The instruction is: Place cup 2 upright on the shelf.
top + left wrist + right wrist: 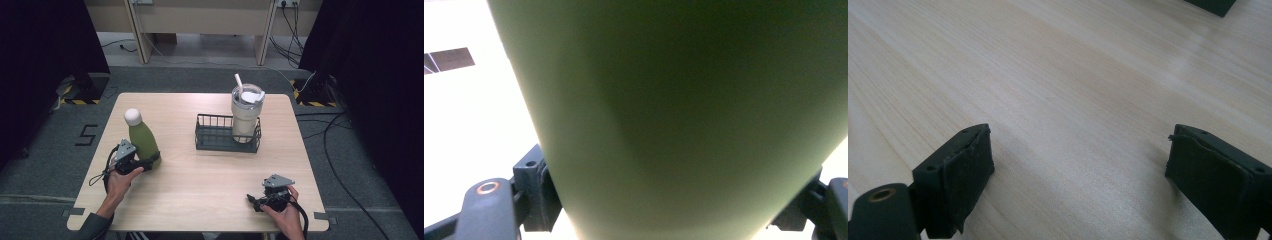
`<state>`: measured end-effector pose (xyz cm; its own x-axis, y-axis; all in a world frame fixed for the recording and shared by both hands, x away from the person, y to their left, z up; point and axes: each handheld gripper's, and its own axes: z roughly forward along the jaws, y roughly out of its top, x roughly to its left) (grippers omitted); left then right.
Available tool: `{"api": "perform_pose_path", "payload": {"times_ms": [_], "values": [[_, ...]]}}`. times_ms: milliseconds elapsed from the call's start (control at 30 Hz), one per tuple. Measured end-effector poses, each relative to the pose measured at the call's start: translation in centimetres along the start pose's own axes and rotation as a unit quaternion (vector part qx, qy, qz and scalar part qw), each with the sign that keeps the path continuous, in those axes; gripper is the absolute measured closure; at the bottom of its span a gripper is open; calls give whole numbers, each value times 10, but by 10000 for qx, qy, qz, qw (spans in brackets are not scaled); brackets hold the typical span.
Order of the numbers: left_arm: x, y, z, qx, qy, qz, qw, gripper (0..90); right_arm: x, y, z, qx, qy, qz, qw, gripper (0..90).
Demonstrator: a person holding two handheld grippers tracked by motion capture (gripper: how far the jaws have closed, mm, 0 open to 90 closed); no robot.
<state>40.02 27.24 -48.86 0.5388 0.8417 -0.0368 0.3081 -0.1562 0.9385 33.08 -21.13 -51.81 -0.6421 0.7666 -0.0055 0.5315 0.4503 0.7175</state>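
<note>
A green bottle (143, 139) with a white cap stands slightly tilted at the left of the wooden table (200, 185). My left gripper (149, 163) is shut on its lower body, held by a hand from the front left. In the left gripper view the green bottle (674, 115) sits tight between the black fingers (536, 187). My right gripper (254, 201) rests low at the table's front right, open. Bare wood lies between its pads (968, 170), which stand far apart.
A dark wire basket (212, 143) stands at the middle back of the table. A cream tumbler (245, 117) with a lid and a straw is upright in its right end. A corner of the basket (1215, 6) lies ahead of the right gripper.
</note>
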Motion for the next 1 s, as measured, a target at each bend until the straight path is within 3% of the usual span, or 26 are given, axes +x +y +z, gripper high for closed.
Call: {"api": "perform_pose_path", "payload": {"times_ms": [367, 533, 1000], "values": [[-6, 18, 0, 31, -92, 114, 9999, 206, 0, 0, 0, 5, 1, 14, 10000, 113], [-11, 30, 4, 23, -342, -4, 9994, 206, 0, 0, 0, 5, 2, 11, 10000, 113], [-24, 59, 15, -40, -494, 205, 9986, 206, 0, 0, 0, 6, 1, 11, 10000, 113]]}}
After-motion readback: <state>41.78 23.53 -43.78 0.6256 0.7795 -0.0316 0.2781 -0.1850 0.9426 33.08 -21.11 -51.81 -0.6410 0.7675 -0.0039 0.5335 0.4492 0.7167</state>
